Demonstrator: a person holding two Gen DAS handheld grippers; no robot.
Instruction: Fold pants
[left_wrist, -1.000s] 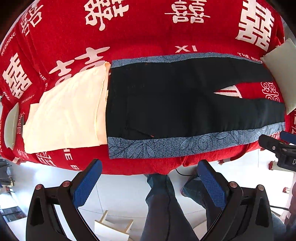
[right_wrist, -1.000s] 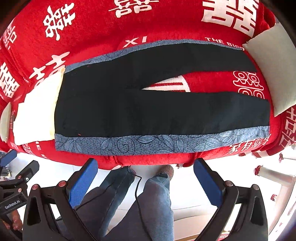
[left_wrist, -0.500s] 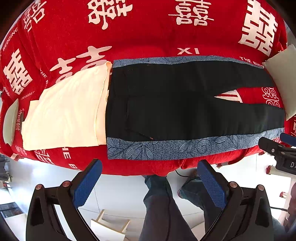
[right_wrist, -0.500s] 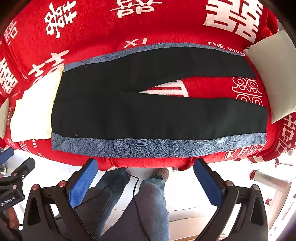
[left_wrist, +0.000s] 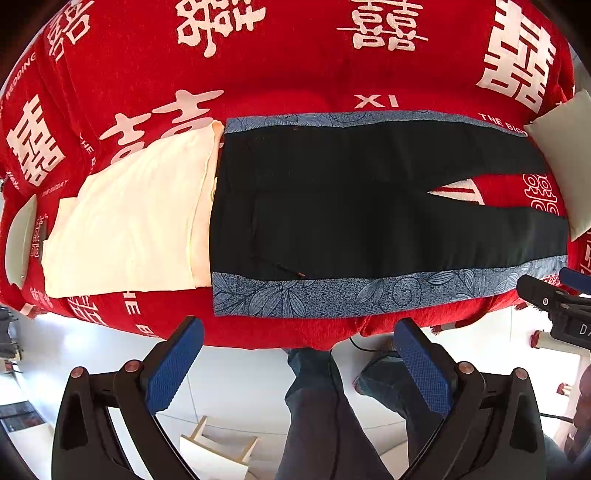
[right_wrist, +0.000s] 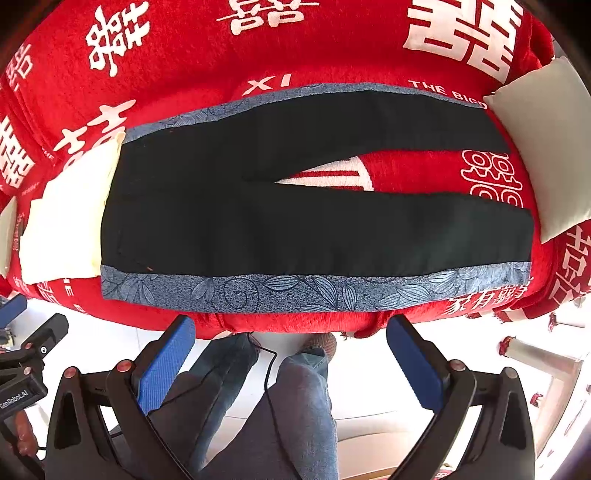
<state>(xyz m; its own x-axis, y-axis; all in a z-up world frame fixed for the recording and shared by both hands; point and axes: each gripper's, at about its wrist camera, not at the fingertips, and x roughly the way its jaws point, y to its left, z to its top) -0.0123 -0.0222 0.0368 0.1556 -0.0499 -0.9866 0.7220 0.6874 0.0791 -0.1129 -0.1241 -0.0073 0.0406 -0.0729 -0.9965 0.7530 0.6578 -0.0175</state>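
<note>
Both the left claw (left_wrist: 299, 354) and the right claw (right_wrist: 290, 349) are hanging wide open and gripping nothing, with the pants (left_wrist: 369, 206) lying spread flat on the red-covered bench (left_wrist: 295, 66) just ahead of them. The risk is pinching the red cover along with the patterned near hem (right_wrist: 295, 291), dragging it and bunching the fold.

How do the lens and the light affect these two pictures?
Left wrist view: fisheye bends the black pants and red bedspread into a bulge; the floor below is overexposed. Right wrist view: same bulge, dark corners, bright glare at the lower right; the pants stay sharp.
</note>
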